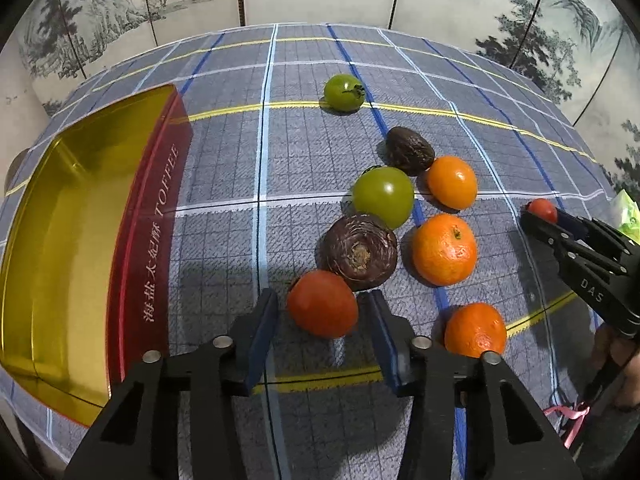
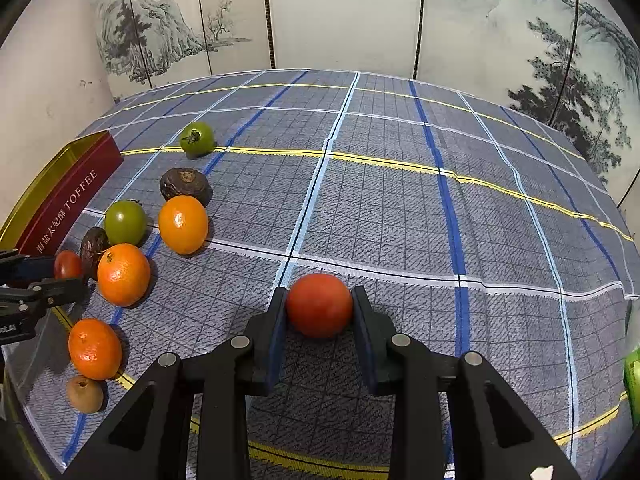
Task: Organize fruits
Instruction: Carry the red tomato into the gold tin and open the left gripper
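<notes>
Left gripper: the left gripper (image 1: 322, 312) straddles a red tomato (image 1: 322, 304) on the tabletop (image 1: 224, 168); the right pad sits at the fruit's edge, the left pad shows a sliver of cloth beside it, so the grip looks not quite closed, though the fisheye makes that hard to judge.
Right gripper: the right gripper (image 2: 319, 308) is clenched on a second red tomato (image 2: 319, 305), both pads pressed to its sides, well right of the fruit cluster.
Tin: an open gold-lined tin (image 1: 72, 240) with a red wall marked TOFFEE stands at the left edge of the tabletop, nothing visible inside it.
Crowding the left tomato: a dark wrinkled fruit (image 1: 360, 251) touches it on the far side; a mandarin (image 1: 475, 330) lies just right of the right finger.
Further cluster: a green tomato (image 1: 384, 197) rests against the wrinkled fruit; an orange with stem scar (image 1: 444, 249) is beside them; a smooth orange (image 1: 452, 182) and a second dark fruit (image 1: 409, 150) lie beyond.
Outlier: a small green tomato (image 1: 344, 92) sits alone, far.
Near edge: a small brown fruit (image 2: 85, 394) lies close to the mandarin.
Backdrop: a painted folding screen (image 2: 360, 16).
</notes>
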{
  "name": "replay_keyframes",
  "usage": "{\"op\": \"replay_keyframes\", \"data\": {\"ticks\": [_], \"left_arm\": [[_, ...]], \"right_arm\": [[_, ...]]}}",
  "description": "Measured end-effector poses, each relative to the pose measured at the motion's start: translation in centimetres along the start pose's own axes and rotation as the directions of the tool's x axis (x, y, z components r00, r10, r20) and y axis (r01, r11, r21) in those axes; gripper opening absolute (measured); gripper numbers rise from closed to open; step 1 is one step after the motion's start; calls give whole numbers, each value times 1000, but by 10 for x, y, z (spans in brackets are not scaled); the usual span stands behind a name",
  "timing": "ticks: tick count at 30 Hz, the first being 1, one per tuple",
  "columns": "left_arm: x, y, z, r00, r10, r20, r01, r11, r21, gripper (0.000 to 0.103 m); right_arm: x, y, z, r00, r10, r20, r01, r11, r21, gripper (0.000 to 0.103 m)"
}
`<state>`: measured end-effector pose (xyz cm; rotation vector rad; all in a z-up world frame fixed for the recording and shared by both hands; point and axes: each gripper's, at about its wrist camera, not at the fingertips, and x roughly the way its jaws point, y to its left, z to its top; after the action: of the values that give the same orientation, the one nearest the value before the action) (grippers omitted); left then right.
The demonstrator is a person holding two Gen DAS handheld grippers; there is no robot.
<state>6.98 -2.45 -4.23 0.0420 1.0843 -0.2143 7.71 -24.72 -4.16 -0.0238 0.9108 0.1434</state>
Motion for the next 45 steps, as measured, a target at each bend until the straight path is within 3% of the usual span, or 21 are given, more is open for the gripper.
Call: {"op": "replay_keyframes", "data": {"ticks": [4,18,22,27,36,45], "left_arm": [[0,0,0,1000,0,5,0,1000,2,35],[-28,5,0,998,-30,52,29,1000,10,34],[-52,17,4,994,-7,109,6,1000,2,34],[-72,52,9,984,74,165,-68,997,-38,34],[-58,128,-2,973,202,109,-181,967,-179,34],[-42,163,-18,974,223,47,-206,950,-234,34]], "right_arm": [[0,0,0,1000,0,0,0,1000,0,30],[0,1,0,1000,0,0,0,1000,-1,30],[0,1,0,1000,-1,0,1,1000,-1,30],[0,1,0,1000,-2,0,2,1000,-2,30],[0,1,0,1000,-2,0,2,1000,-2,30],[1,1,0,1000,-2,0,2,1000,-3,30]]}}
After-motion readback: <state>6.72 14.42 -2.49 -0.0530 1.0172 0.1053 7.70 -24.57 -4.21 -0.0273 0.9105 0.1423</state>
